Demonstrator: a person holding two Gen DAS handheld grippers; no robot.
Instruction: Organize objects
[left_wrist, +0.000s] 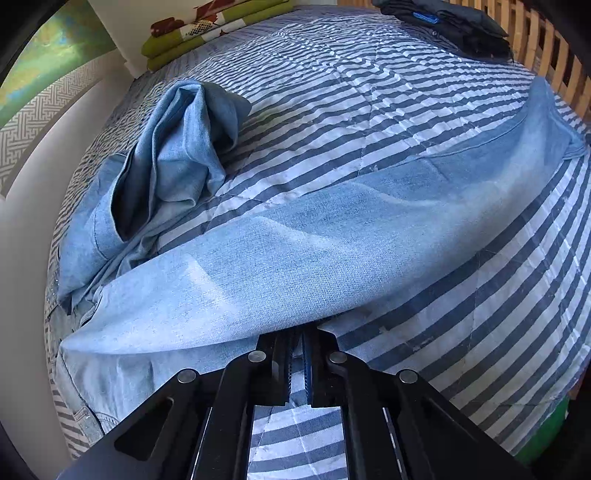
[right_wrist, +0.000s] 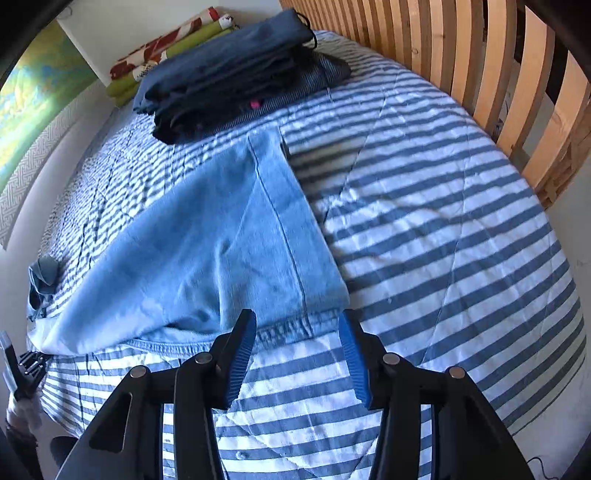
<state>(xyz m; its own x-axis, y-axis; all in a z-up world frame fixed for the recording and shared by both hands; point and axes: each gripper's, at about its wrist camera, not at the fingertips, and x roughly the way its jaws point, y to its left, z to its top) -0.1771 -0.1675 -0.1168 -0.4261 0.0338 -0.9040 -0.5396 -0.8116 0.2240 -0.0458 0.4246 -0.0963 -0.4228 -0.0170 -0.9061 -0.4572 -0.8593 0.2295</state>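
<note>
Light blue jeans (left_wrist: 295, 258) lie spread across the striped bed cover (left_wrist: 369, 92), one leg bunched up at the left. My left gripper (left_wrist: 301, 332) is shut on the near edge of the denim, and a strip of cloth shows between its pads. In the right wrist view, the jeans (right_wrist: 207, 258) reach toward me with a stitched hem at the front. My right gripper (right_wrist: 297, 321) stands open at that hem. Its blue pads sit on either side of the cloth without pressing it.
A stack of dark folded clothes (right_wrist: 236, 74) rests at the far end of the bed cover (right_wrist: 443, 240), also in the left wrist view (left_wrist: 454, 26). Green flowered bedding (right_wrist: 166, 48) lies behind it. A wooden slatted rail (right_wrist: 480, 74) runs along the right side; a white wall stands at the left.
</note>
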